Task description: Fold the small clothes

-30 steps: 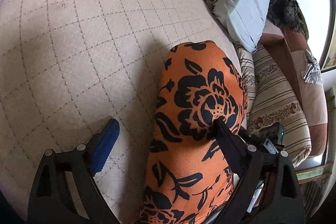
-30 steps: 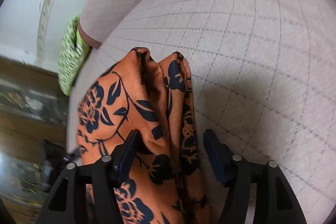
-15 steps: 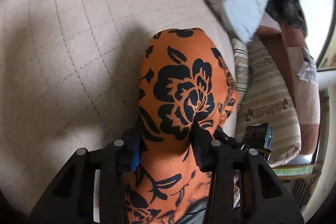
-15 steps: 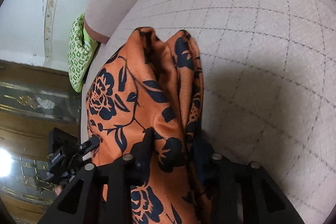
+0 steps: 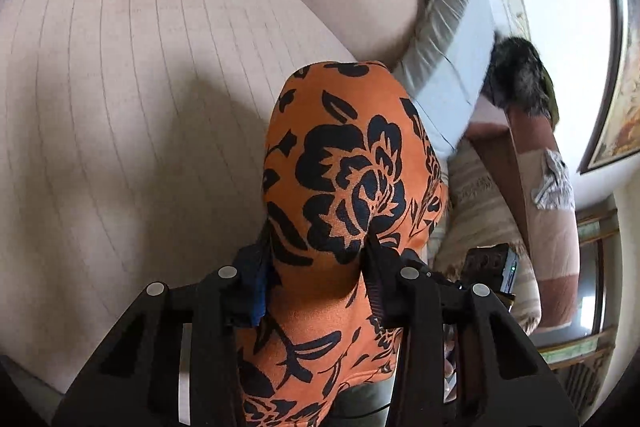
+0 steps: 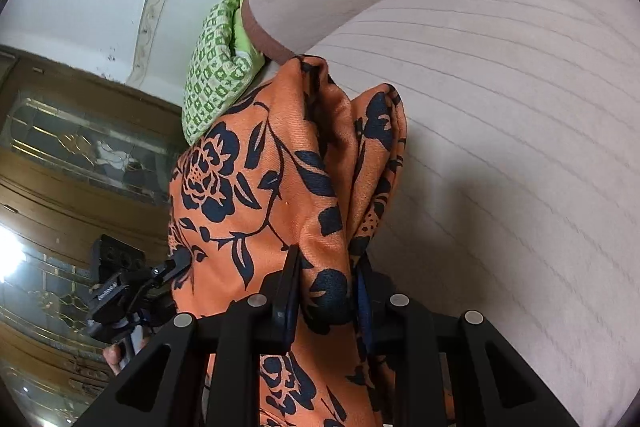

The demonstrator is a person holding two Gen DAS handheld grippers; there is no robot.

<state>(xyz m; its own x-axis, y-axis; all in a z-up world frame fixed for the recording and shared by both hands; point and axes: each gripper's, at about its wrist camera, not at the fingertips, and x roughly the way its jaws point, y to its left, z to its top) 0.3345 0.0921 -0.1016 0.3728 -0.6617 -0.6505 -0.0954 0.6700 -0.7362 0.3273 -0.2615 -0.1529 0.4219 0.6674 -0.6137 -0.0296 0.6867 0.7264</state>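
Orange floral garment [image 5: 344, 179] fills the middle of the left wrist view, bunched and pinched between the jaws of the left gripper [image 5: 316, 267], lifted above the beige quilted sofa seat [image 5: 120, 107]; a pale blue pillow [image 5: 452, 67] lies beyond it. From the right wrist view, the right gripper [image 6: 326, 287] likewise clamps a gathered fold of the same garment [image 6: 272, 187], with a green patterned cushion [image 6: 216, 75] behind and the left gripper's body [image 6: 128, 291] visible at the cloth's left edge.

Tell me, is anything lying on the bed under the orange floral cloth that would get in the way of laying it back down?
Nothing visible does. The left gripper and right gripper are each shut on the orange floral cloth, and the quilted bed cover beside it shows bare. The pale blue pillow sits off at the edge.
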